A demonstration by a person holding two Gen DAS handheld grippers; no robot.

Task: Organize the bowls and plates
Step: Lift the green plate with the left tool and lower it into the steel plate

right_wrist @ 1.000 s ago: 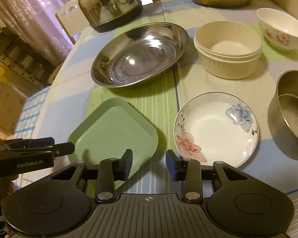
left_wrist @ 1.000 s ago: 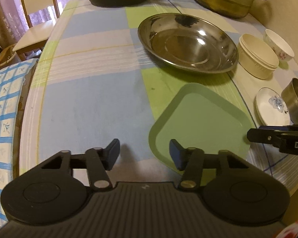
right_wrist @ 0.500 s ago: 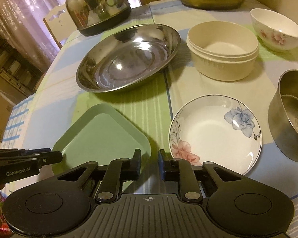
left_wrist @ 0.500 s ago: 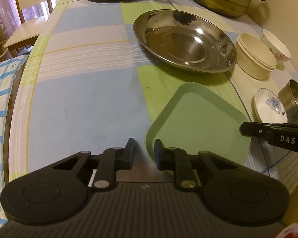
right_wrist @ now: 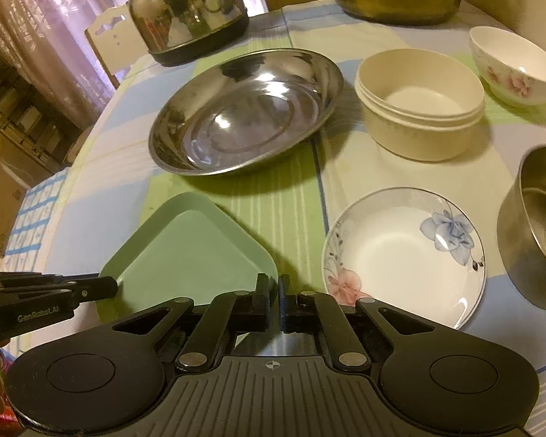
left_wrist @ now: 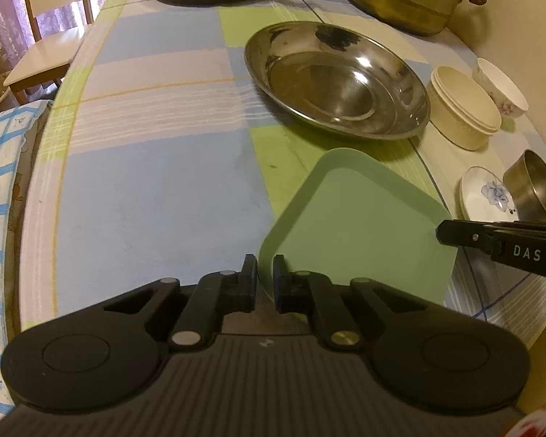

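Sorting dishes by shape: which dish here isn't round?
The green square plate with rounded corners, nearest both grippers; every other plate and bowl is round.

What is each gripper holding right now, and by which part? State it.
Both hold the green square plate: the left gripper is shut on its near-left rim, the right gripper on its near-right corner.

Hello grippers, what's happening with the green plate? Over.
Left hand-held gripper and right hand-held gripper both shut on green plate edges. Plate on table. Nothing blocking.
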